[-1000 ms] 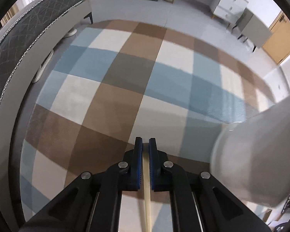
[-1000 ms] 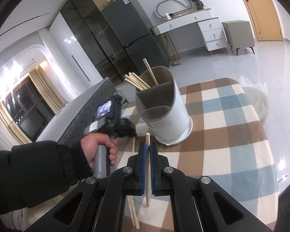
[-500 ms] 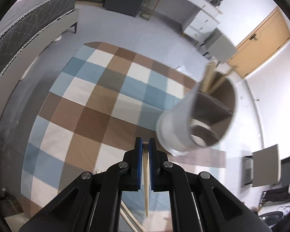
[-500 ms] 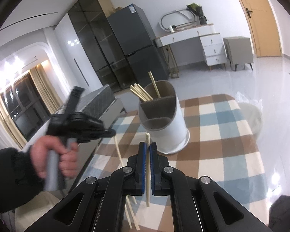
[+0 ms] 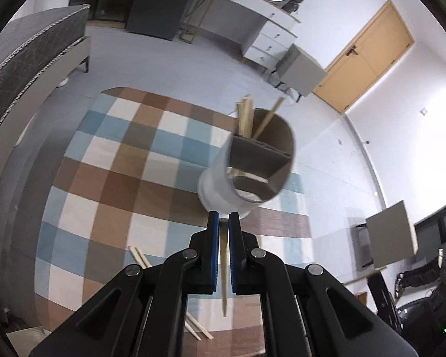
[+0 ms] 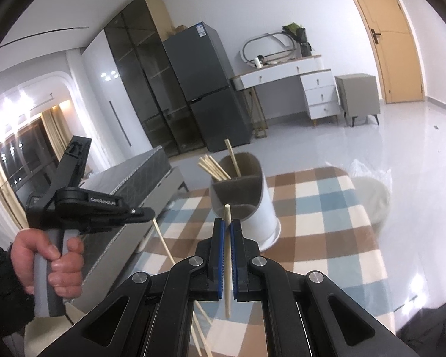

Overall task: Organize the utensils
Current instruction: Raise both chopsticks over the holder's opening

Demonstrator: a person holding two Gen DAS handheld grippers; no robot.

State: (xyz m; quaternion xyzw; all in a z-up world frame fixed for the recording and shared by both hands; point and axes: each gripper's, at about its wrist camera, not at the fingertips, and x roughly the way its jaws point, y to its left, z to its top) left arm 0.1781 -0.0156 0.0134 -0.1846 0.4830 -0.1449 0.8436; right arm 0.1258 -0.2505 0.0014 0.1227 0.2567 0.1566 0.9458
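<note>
Both grippers carry a chopstick, and the divided holder is where each has to end up. In the left wrist view the left gripper sits at lower centre, its blue pads closed on a pale chopstick whose long axis runs nearly straight up and down the frame; the holder lies just above and slightly right of the tips, its mouth tilted toward the camera. Several chopsticks already lean out of its far compartment at the upper left of the rim, while the two nearer compartments look empty.

In the right wrist view the right gripper is likewise clamped on a chopstick, upright in the frame, with the holder just beyond it at centre. The left gripper hangs at left, held in a hand.

I judge the left one to be higher above the mouth. More chopsticks lie loose on the checked rug, with open floor all round.
</note>
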